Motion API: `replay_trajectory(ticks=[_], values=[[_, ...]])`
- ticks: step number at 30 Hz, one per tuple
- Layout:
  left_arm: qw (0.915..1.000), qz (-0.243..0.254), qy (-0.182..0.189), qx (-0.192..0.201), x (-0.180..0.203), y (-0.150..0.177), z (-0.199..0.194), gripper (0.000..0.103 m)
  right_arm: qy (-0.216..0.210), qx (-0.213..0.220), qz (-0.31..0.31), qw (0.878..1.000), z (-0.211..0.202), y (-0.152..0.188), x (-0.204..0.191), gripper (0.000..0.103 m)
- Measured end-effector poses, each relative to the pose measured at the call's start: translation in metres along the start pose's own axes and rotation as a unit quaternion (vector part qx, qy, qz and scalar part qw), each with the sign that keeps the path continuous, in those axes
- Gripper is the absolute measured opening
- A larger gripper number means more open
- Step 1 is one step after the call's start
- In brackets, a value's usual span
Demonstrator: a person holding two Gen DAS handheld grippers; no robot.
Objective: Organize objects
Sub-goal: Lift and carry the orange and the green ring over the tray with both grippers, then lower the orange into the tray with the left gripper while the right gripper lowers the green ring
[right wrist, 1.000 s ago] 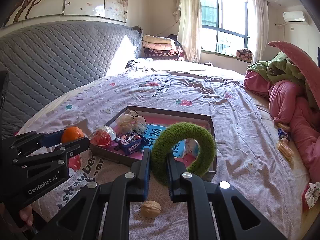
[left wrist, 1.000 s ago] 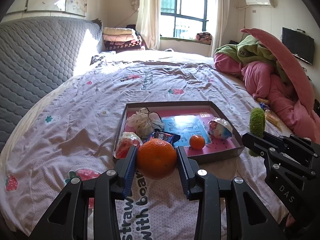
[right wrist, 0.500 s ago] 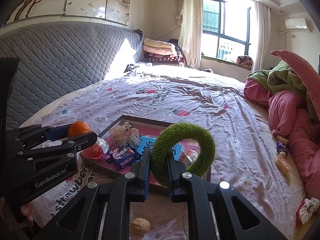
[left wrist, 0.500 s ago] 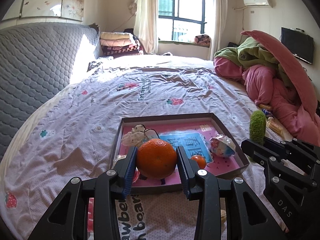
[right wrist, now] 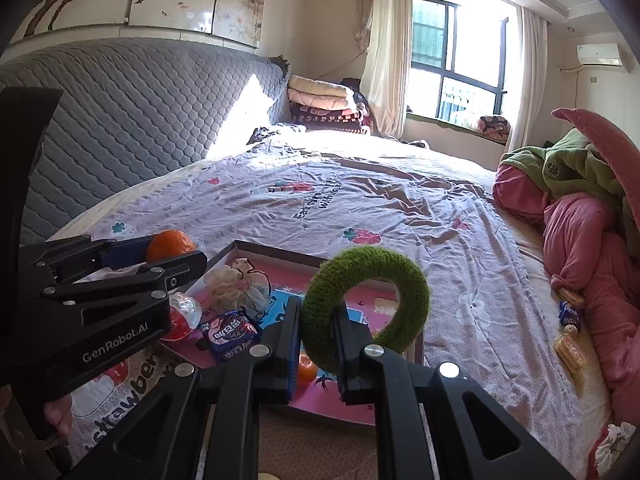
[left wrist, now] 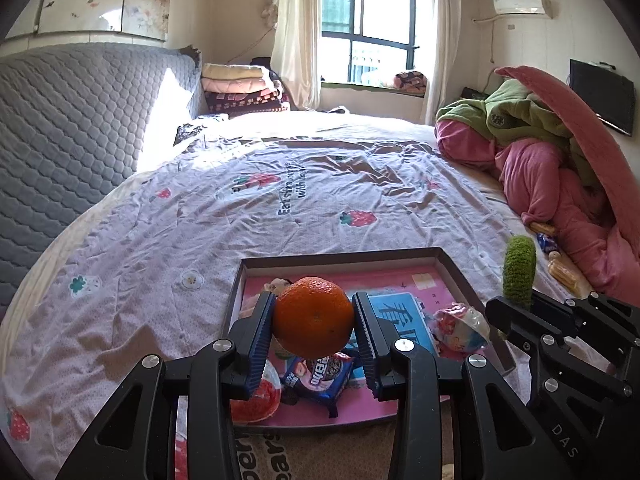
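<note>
Left wrist view: the left tool (left wrist: 314,320) pinches the orange (left wrist: 313,315) by its round sides, above the tray (left wrist: 344,257) on the bed. It looks firm and may roll. The right tool (right wrist: 316,334) pinches the soft, light green ring (right wrist: 362,304) above the tray.

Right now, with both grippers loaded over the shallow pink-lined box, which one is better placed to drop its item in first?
Probably the left gripper: its round orange fruit hangs over the pink-lined box. The right gripper holds the fuzzy green ring nearer the box's front edge.
</note>
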State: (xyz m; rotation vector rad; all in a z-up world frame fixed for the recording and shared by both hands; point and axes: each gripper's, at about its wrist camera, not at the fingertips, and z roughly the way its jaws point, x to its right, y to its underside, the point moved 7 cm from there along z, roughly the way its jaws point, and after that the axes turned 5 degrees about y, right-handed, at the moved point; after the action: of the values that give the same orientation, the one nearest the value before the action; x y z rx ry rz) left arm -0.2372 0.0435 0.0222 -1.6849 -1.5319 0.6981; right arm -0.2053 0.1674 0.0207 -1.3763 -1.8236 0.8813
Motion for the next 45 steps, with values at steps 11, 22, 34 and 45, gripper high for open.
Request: replay_trajectory(ticks=[11, 22, 34, 45], values=[[0.9999, -0.008, -0.003, -0.006, -0.005, -0.008, 0.029, 0.040, -0.003, -0.018, 0.001, 1.000, 0.032, 0.000, 0.005, 0.015], [0.9993, -0.004, 0.006, -0.036, 0.002, 0.020, 0.070, 0.040, -0.014, -0.043, 0.011, 0.999, 0.059, 0.019, 0.005, 0.015], [0.9980, -0.001, 0.018, -0.061, 0.011, 0.050, 0.091, 0.040, -0.017, -0.069, 0.011, 0.997, 0.076, 0.042, 0.008, 0.015], [0.9970, 0.005, 0.032, -0.070, 0.023, 0.063, 0.093, 0.040, -0.023, -0.091, 0.008, 0.996, 0.084, 0.061, 0.006, 0.015]])
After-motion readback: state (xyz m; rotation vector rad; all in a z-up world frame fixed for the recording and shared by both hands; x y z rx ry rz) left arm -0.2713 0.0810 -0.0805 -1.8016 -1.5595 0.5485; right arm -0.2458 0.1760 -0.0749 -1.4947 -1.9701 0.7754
